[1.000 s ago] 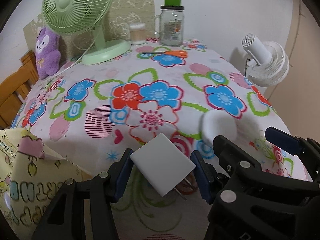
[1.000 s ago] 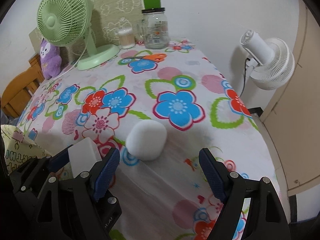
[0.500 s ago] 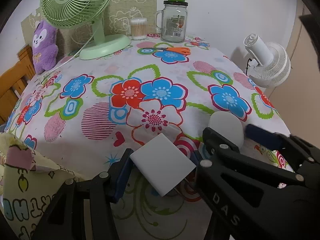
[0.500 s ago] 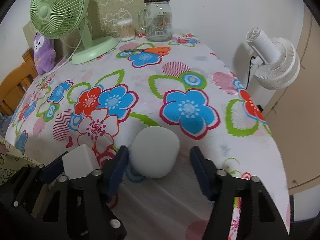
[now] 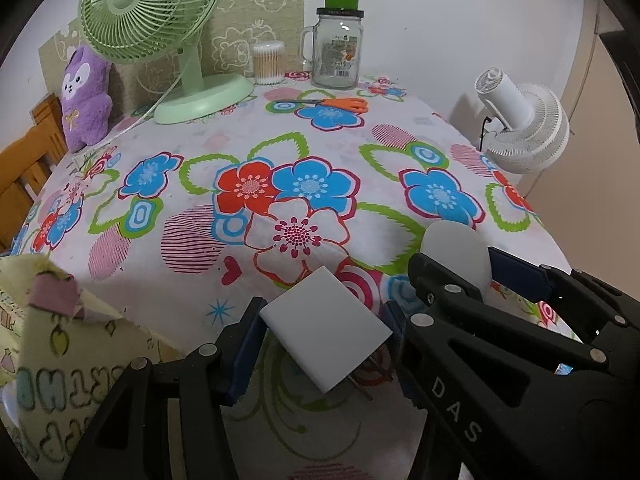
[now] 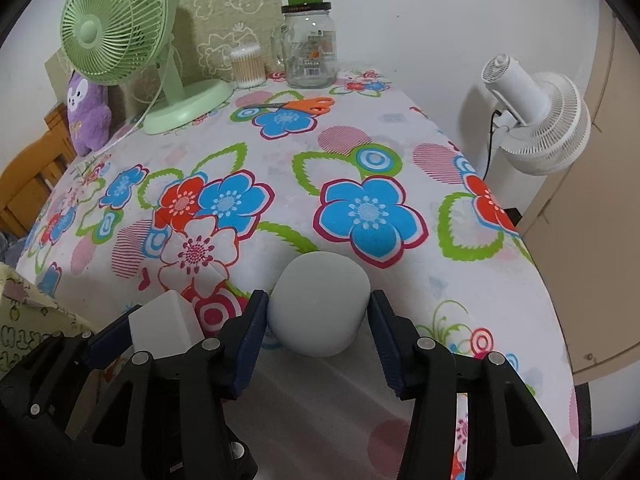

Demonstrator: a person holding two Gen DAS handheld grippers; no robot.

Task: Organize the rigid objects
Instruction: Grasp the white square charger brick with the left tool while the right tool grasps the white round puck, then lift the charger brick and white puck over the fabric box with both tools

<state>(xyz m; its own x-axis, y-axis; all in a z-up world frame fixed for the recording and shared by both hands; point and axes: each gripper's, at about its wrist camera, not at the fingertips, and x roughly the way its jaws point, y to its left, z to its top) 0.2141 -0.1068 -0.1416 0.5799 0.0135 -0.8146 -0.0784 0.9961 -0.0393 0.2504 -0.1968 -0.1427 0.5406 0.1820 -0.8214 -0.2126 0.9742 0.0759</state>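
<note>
My left gripper point(image 5: 320, 332) is shut on a flat white plug adapter point(image 5: 325, 334), tilted, with metal prongs showing below; it is held over the near table edge. The adapter also shows in the right wrist view point(image 6: 166, 330). My right gripper point(image 6: 316, 318) is shut on a rounded white speaker-like object point(image 6: 319, 302) resting on the flowered tablecloth point(image 6: 360, 168); both blue pads touch its sides. The object also shows in the left wrist view point(image 5: 456, 256), behind the right gripper's fingers.
At the far edge stand a green desk fan point(image 5: 160, 28), a cotton swab box point(image 5: 269, 62), a glass jar with a green lid point(image 5: 338, 52) and orange scissors point(image 5: 332, 105). A purple plush point(image 5: 86, 96) sits left. A patterned bag point(image 5: 48, 344) lies near left. A white fan point(image 6: 536, 120) stands right.
My right gripper moved forward around the rounded white object and closed on it. My left gripper kept holding the adapter, almost unmoved.
</note>
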